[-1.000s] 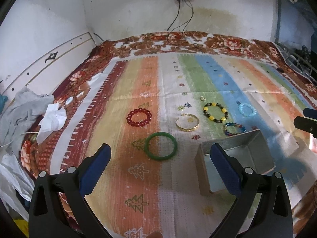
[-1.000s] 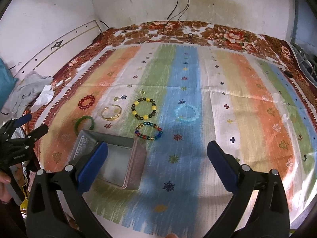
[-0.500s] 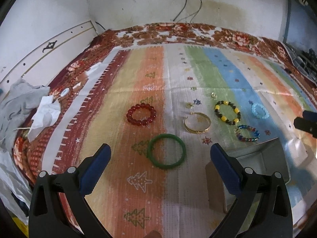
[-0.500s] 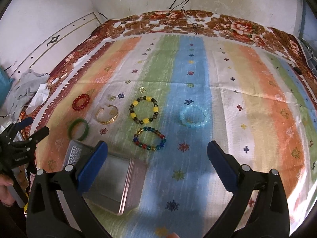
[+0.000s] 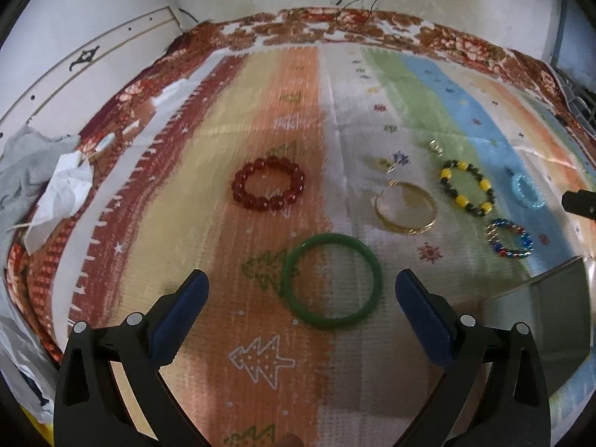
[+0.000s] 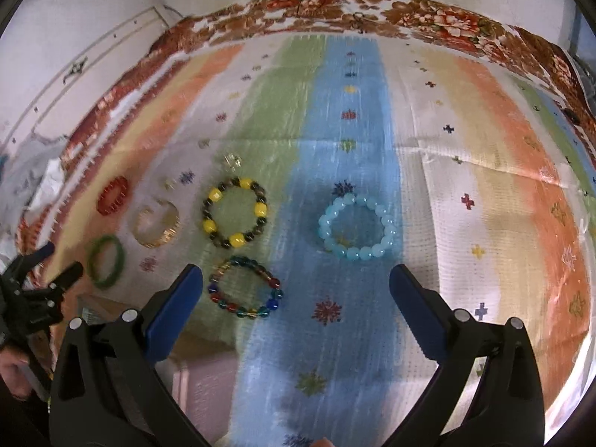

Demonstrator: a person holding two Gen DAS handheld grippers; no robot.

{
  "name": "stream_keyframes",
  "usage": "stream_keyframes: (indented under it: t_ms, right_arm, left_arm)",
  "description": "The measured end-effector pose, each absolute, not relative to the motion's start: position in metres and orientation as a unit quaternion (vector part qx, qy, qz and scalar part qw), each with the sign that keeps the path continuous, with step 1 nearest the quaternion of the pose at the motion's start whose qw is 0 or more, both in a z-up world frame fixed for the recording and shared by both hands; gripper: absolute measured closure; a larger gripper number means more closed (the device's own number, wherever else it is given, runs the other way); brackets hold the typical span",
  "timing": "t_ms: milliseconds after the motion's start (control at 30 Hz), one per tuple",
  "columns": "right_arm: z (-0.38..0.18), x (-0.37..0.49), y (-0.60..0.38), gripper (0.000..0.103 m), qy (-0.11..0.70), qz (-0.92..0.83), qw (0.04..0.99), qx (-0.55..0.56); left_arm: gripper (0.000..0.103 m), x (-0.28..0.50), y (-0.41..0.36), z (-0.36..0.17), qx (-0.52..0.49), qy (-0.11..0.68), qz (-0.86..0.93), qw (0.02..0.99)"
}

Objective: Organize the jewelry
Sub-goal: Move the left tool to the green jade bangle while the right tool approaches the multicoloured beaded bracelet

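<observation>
Several bracelets lie on a striped cloth. In the left wrist view my open left gripper (image 5: 301, 279) hovers just in front of a green bangle (image 5: 333, 239), which sits between the fingertips' line of sight. Behind it lie a red bead bracelet (image 5: 238, 186) and a gold bangle (image 5: 404, 228). In the right wrist view my open right gripper (image 6: 296, 273) is empty. A multicolour bead bracelet (image 6: 275, 298) lies by its left finger and a light-blue bead bracelet (image 6: 324, 223) just ahead. A yellow-and-dark bracelet (image 6: 212, 225) lies further left. A metal box (image 5: 551, 298) stands at the right.
Small gold pieces (image 6: 232, 160) lie behind the bracelets. Crumpled cloth and paper (image 5: 56, 193) are piled at the left edge. A white wall with hanging wires rises behind the flowered blanket (image 6: 428, 15). My left gripper (image 6: 61, 259) shows at the far left, held by a hand.
Both grippers have moved forward and lower over the cloth. The green bangle now sits close before the left one; the box has slid to the edge of both views.
</observation>
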State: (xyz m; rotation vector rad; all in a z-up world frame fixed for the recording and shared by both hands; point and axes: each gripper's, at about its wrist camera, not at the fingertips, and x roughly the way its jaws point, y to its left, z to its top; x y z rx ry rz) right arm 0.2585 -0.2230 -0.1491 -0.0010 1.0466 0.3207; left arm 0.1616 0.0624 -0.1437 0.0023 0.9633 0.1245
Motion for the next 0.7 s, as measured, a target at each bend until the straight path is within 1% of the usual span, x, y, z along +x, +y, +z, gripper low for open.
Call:
stream_keyframes:
  t_ms: [400, 700]
  right_arm:
    - [-0.185, 0.280, -0.213, 0.005, 0.535, 0.154, 0.831, -0.013]
    - [-0.210, 0.289, -0.197, 0.005, 0.560, 0.152, 0.812, -0.060]
  left_arm:
    - [0.005, 0.175, 0.074, -0.163, -0.008, 0.478, 0.066, 0.876]
    - [0.005, 0.188, 0.085, -0.180, -0.021, 0.494, 0.070, 0.866]
